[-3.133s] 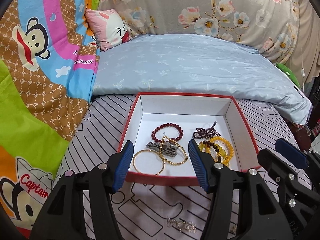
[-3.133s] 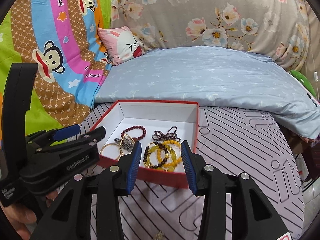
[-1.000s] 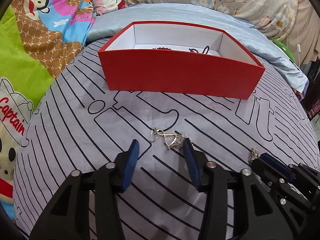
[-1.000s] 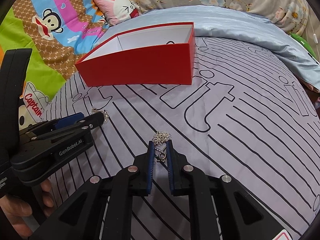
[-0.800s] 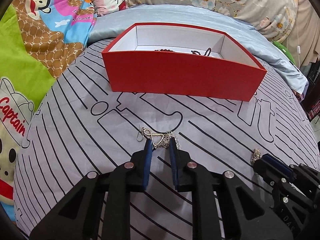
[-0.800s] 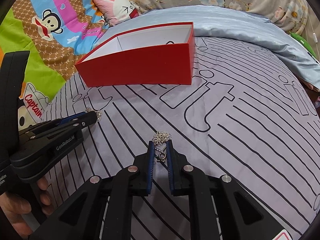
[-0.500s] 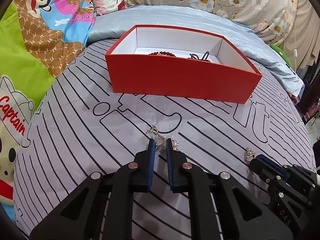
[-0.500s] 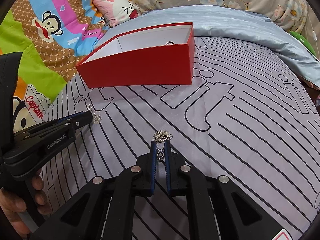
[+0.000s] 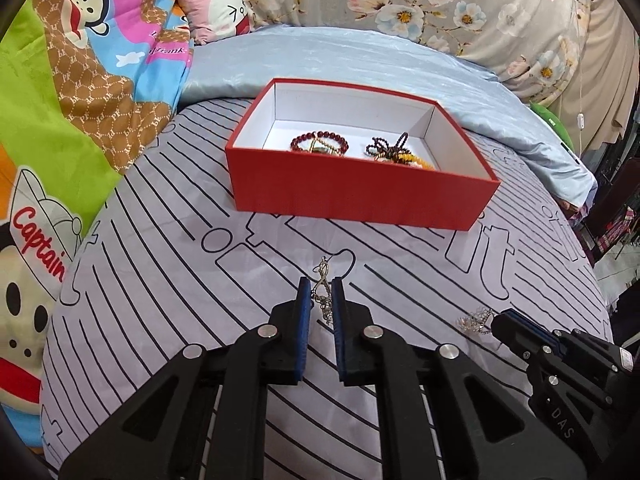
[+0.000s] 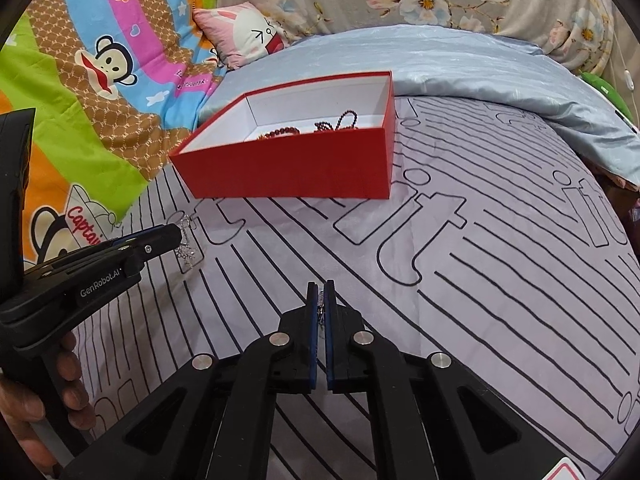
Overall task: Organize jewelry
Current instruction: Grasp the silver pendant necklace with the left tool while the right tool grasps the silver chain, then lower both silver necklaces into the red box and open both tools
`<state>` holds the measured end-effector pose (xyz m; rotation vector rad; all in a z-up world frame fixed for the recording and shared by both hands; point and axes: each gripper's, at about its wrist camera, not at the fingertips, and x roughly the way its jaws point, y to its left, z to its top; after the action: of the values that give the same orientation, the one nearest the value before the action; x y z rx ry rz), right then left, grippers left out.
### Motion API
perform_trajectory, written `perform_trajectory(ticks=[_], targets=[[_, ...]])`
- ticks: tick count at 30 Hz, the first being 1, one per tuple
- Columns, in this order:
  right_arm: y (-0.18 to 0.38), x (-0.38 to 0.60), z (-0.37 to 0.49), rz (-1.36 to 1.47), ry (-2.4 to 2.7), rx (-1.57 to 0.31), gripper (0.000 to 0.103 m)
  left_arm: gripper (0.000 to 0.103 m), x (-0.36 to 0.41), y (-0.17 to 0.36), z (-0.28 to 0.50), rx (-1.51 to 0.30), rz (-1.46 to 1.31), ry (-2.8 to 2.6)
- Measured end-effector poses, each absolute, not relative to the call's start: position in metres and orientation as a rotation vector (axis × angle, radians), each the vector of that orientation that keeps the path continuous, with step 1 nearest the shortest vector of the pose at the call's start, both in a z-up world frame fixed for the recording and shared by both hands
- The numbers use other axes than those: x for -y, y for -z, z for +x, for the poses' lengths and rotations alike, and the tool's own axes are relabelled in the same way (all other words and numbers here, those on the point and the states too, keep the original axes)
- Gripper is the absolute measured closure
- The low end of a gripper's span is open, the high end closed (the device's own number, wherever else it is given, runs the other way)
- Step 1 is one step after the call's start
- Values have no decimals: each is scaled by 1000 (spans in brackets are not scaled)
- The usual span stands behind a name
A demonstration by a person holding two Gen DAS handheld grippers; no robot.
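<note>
In the left wrist view my left gripper [image 9: 321,300] is shut on a thin silver earring [image 9: 322,286], whose hook sticks out past the blue pads. From the right wrist view that earring [image 10: 186,240] hangs off the left gripper [image 10: 170,234], just above the sheet. My right gripper [image 10: 321,300] has its jaws closing tight on a second silver earring [image 10: 321,308]; only a sliver shows between the pads. The left wrist view shows this earring's lacy end [image 9: 476,318] at the right gripper's tip [image 9: 504,320]. The red box [image 9: 360,196] ahead holds beaded bracelets [image 9: 320,142].
The box [image 10: 292,168] sits on a grey striped bedsheet [image 10: 480,260]. A pale blue pillow [image 9: 380,64] lies behind it, and a cartoon monkey blanket [image 9: 60,120] rises at the left. A person's hand [image 10: 24,400] holds the left gripper's handle.
The left jaws closed on the silver earring and raised it off the sheet. The right jaws tightened on the other earring, and its flower end no longer shows beyond the pads in the right wrist view.
</note>
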<state>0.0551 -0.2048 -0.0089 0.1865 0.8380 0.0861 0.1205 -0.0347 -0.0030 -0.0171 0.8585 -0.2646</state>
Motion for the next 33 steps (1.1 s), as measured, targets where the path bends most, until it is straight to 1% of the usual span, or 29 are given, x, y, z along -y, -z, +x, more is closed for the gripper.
perform_trajectory(ticks=[8,17,27,33], targets=[[-4,208,57,186,-86,-807,101,93,31,-14,119,-833,-29,275],[-39,215,69,185,-103,-729,101,93,31,-42,127,-785,-15,281],[-86,216,106,184,-137,-638,101,93,43,-81,153,-699,6,281],[-101,217,137,182,-146,-619,101,93,52,-98,177,-663,21,277]])
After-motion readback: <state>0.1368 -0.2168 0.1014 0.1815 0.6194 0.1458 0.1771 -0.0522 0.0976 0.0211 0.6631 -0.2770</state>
